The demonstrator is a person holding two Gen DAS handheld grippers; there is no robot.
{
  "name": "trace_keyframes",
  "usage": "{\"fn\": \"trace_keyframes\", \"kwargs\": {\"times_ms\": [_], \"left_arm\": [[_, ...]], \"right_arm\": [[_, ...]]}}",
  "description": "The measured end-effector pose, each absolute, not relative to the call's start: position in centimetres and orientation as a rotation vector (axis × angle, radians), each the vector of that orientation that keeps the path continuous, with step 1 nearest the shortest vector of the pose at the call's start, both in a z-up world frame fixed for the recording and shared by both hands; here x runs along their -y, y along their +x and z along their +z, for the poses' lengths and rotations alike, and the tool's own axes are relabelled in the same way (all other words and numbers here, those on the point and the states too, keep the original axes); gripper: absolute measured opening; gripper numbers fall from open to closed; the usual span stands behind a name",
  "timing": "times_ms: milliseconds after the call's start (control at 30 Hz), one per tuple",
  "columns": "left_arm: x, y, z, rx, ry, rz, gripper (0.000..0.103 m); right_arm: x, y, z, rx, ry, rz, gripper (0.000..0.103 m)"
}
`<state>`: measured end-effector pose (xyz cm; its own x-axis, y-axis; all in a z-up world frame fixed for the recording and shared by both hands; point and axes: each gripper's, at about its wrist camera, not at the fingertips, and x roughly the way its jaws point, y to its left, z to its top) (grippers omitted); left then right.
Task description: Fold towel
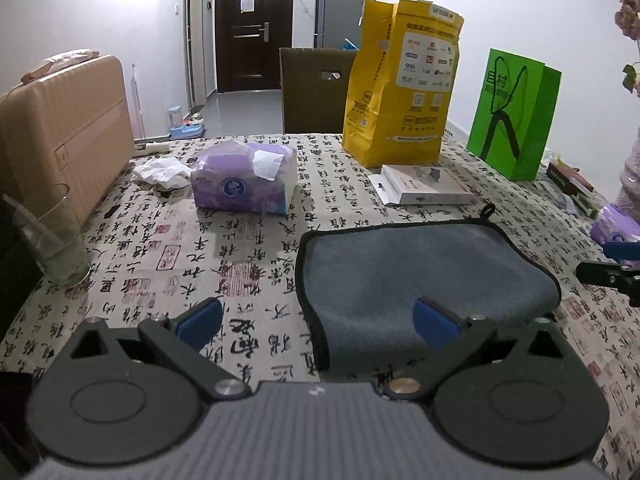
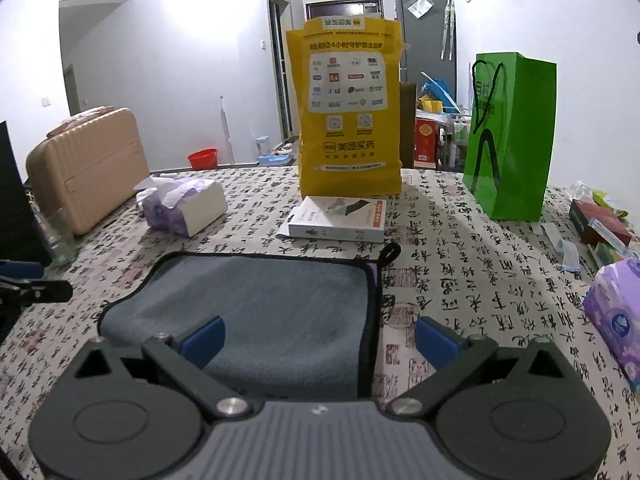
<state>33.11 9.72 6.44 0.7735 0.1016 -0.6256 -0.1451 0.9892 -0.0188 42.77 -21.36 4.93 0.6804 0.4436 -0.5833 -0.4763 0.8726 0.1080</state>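
A grey towel [image 1: 420, 276] with black edging lies folded on the calligraphy-print tablecloth [image 1: 168, 248]. It also shows in the right wrist view [image 2: 260, 308], with a small black loop at its far right corner. My left gripper [image 1: 318, 320] is open and empty, hovering over the towel's near left edge. My right gripper [image 2: 318, 340] is open and empty, hovering over the towel's near right edge. The right gripper's tip shows at the right edge of the left wrist view [image 1: 608, 272].
A yellow paper bag [image 1: 404, 92], a green bag [image 1: 516, 116] and a white box [image 1: 424, 190] stand behind the towel. A purple tissue pack [image 1: 244, 180], a beige suitcase [image 1: 60, 140] and a glass [image 1: 52, 244] are at left. Another tissue pack [image 2: 616, 316] is at right.
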Motion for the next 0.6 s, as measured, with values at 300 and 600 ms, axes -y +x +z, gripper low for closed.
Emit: {"fn": "trace_keyframes", "kwargs": {"times_ms": [300,600], "left_arm": [[-8.9,29.9,7.7,-0.638,-0.058,0.128,0.103],[-7.6,27.0,8.7,-0.606,-0.048,0.108,0.103]], "right_arm": [[22.0,39.7,5.5,-0.626,-0.060,0.522,0.101],[22.8,36.8,6.5,-0.597,-0.054,0.521,0.101]]}}
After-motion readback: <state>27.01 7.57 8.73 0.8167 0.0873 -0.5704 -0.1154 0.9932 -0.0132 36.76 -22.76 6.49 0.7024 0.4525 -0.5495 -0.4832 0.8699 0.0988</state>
